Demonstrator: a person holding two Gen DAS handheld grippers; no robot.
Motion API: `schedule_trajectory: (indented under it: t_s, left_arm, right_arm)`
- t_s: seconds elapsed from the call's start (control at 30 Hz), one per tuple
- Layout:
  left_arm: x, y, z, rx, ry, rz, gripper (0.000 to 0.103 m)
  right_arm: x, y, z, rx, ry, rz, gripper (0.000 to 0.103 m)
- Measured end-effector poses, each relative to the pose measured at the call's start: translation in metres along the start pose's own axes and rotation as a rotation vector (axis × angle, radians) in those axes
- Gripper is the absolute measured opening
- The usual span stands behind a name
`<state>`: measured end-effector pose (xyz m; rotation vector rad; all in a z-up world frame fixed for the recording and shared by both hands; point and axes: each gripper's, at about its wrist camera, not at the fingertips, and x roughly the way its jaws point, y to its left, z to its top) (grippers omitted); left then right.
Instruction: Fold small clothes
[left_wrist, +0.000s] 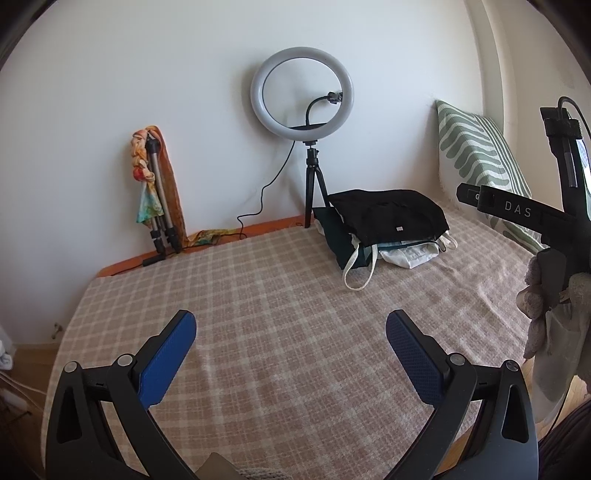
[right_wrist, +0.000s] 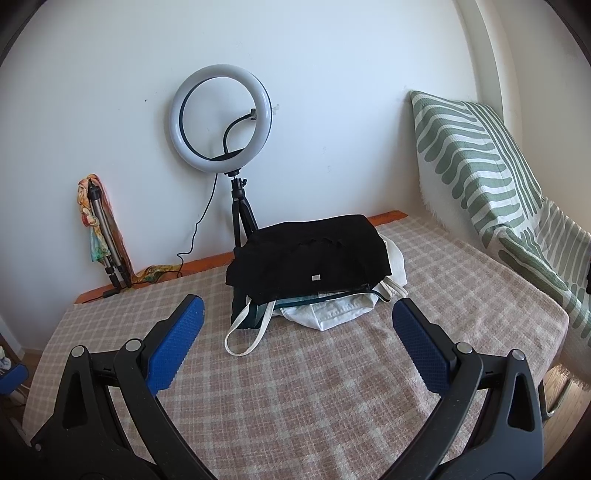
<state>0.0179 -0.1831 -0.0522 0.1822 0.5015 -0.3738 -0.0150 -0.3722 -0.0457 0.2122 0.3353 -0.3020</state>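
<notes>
A pile of small clothes lies on the checked bed cover (left_wrist: 280, 332) near the far wall: a black garment (left_wrist: 388, 214) on top, a dark green piece (left_wrist: 340, 243) and a white piece with straps (left_wrist: 410, 254) under it. In the right wrist view the black garment (right_wrist: 310, 254) and the white piece (right_wrist: 340, 314) lie just beyond my fingers. My left gripper (left_wrist: 291, 328) is open and empty above the bare cover. My right gripper (right_wrist: 297, 317) is open and empty, in front of the pile. The right gripper's body (left_wrist: 561, 221) shows at the right edge of the left wrist view.
A ring light on a small tripod (left_wrist: 302, 92) stands at the wall behind the pile. A folded tripod wrapped in a colourful scarf (left_wrist: 157, 192) leans at the left. A green-striped pillow (right_wrist: 476, 162) stands at the right. The bed's edges drop off left and right.
</notes>
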Motion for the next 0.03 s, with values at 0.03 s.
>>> schedule_trajectory:
  t_s: [0.03]
  left_arm:
    - [0.0001, 0.0, 0.0, -0.002, 0.001, -0.001, 0.102]
  right_arm:
    - [0.0002, -0.0006, -0.001, 0.0, 0.0, -0.001, 0.103]
